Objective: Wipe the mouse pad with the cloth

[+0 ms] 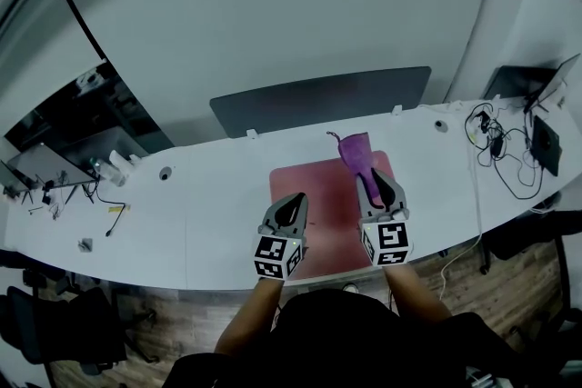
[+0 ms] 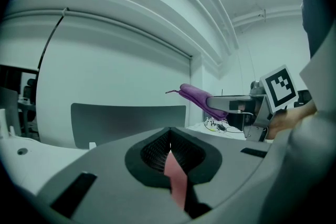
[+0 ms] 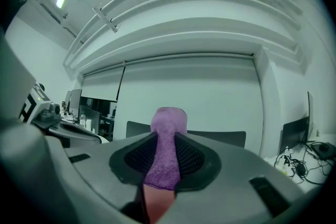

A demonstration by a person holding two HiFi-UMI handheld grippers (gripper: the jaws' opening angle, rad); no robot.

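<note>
**At mid-desk: cloth clamped in the right claw, over the pad's far right corner**

At the centre of the head view, a red pad (image 1: 314,195) is seen lying flat on a white desk (image 1: 200,213), near the desk's front edge. Both grippers are held over the pad's near half, side by side and apart from each other.

The right gripper (image 1: 377,179) is recorded as clamped on a purple cloth (image 1: 356,154). In the right gripper view the cloth is seen pinched between the two jaws and standing out past their tips. In the head view its free end reaches toward the upper middle of the frame, over the pad's far right corner. In the left gripper view, right of centre, the cloth is seen held up off the desk, its free end slightly raised, with a thin thread trailing from it.

The left gripper (image 1: 296,198) is found with its jaws together at the tips and nothing held between them. Only a sliver of the red pad is seen through the gap below the tips. This gripper is placed above the pad's left part.

Behind the pad, along the desk's far edge, a dark panel (image 1: 318,100) is noted standing upright. At the right of the head view, a tangle of cables (image 1: 500,150) is observed on the desk, well apart from the pad.
</note>
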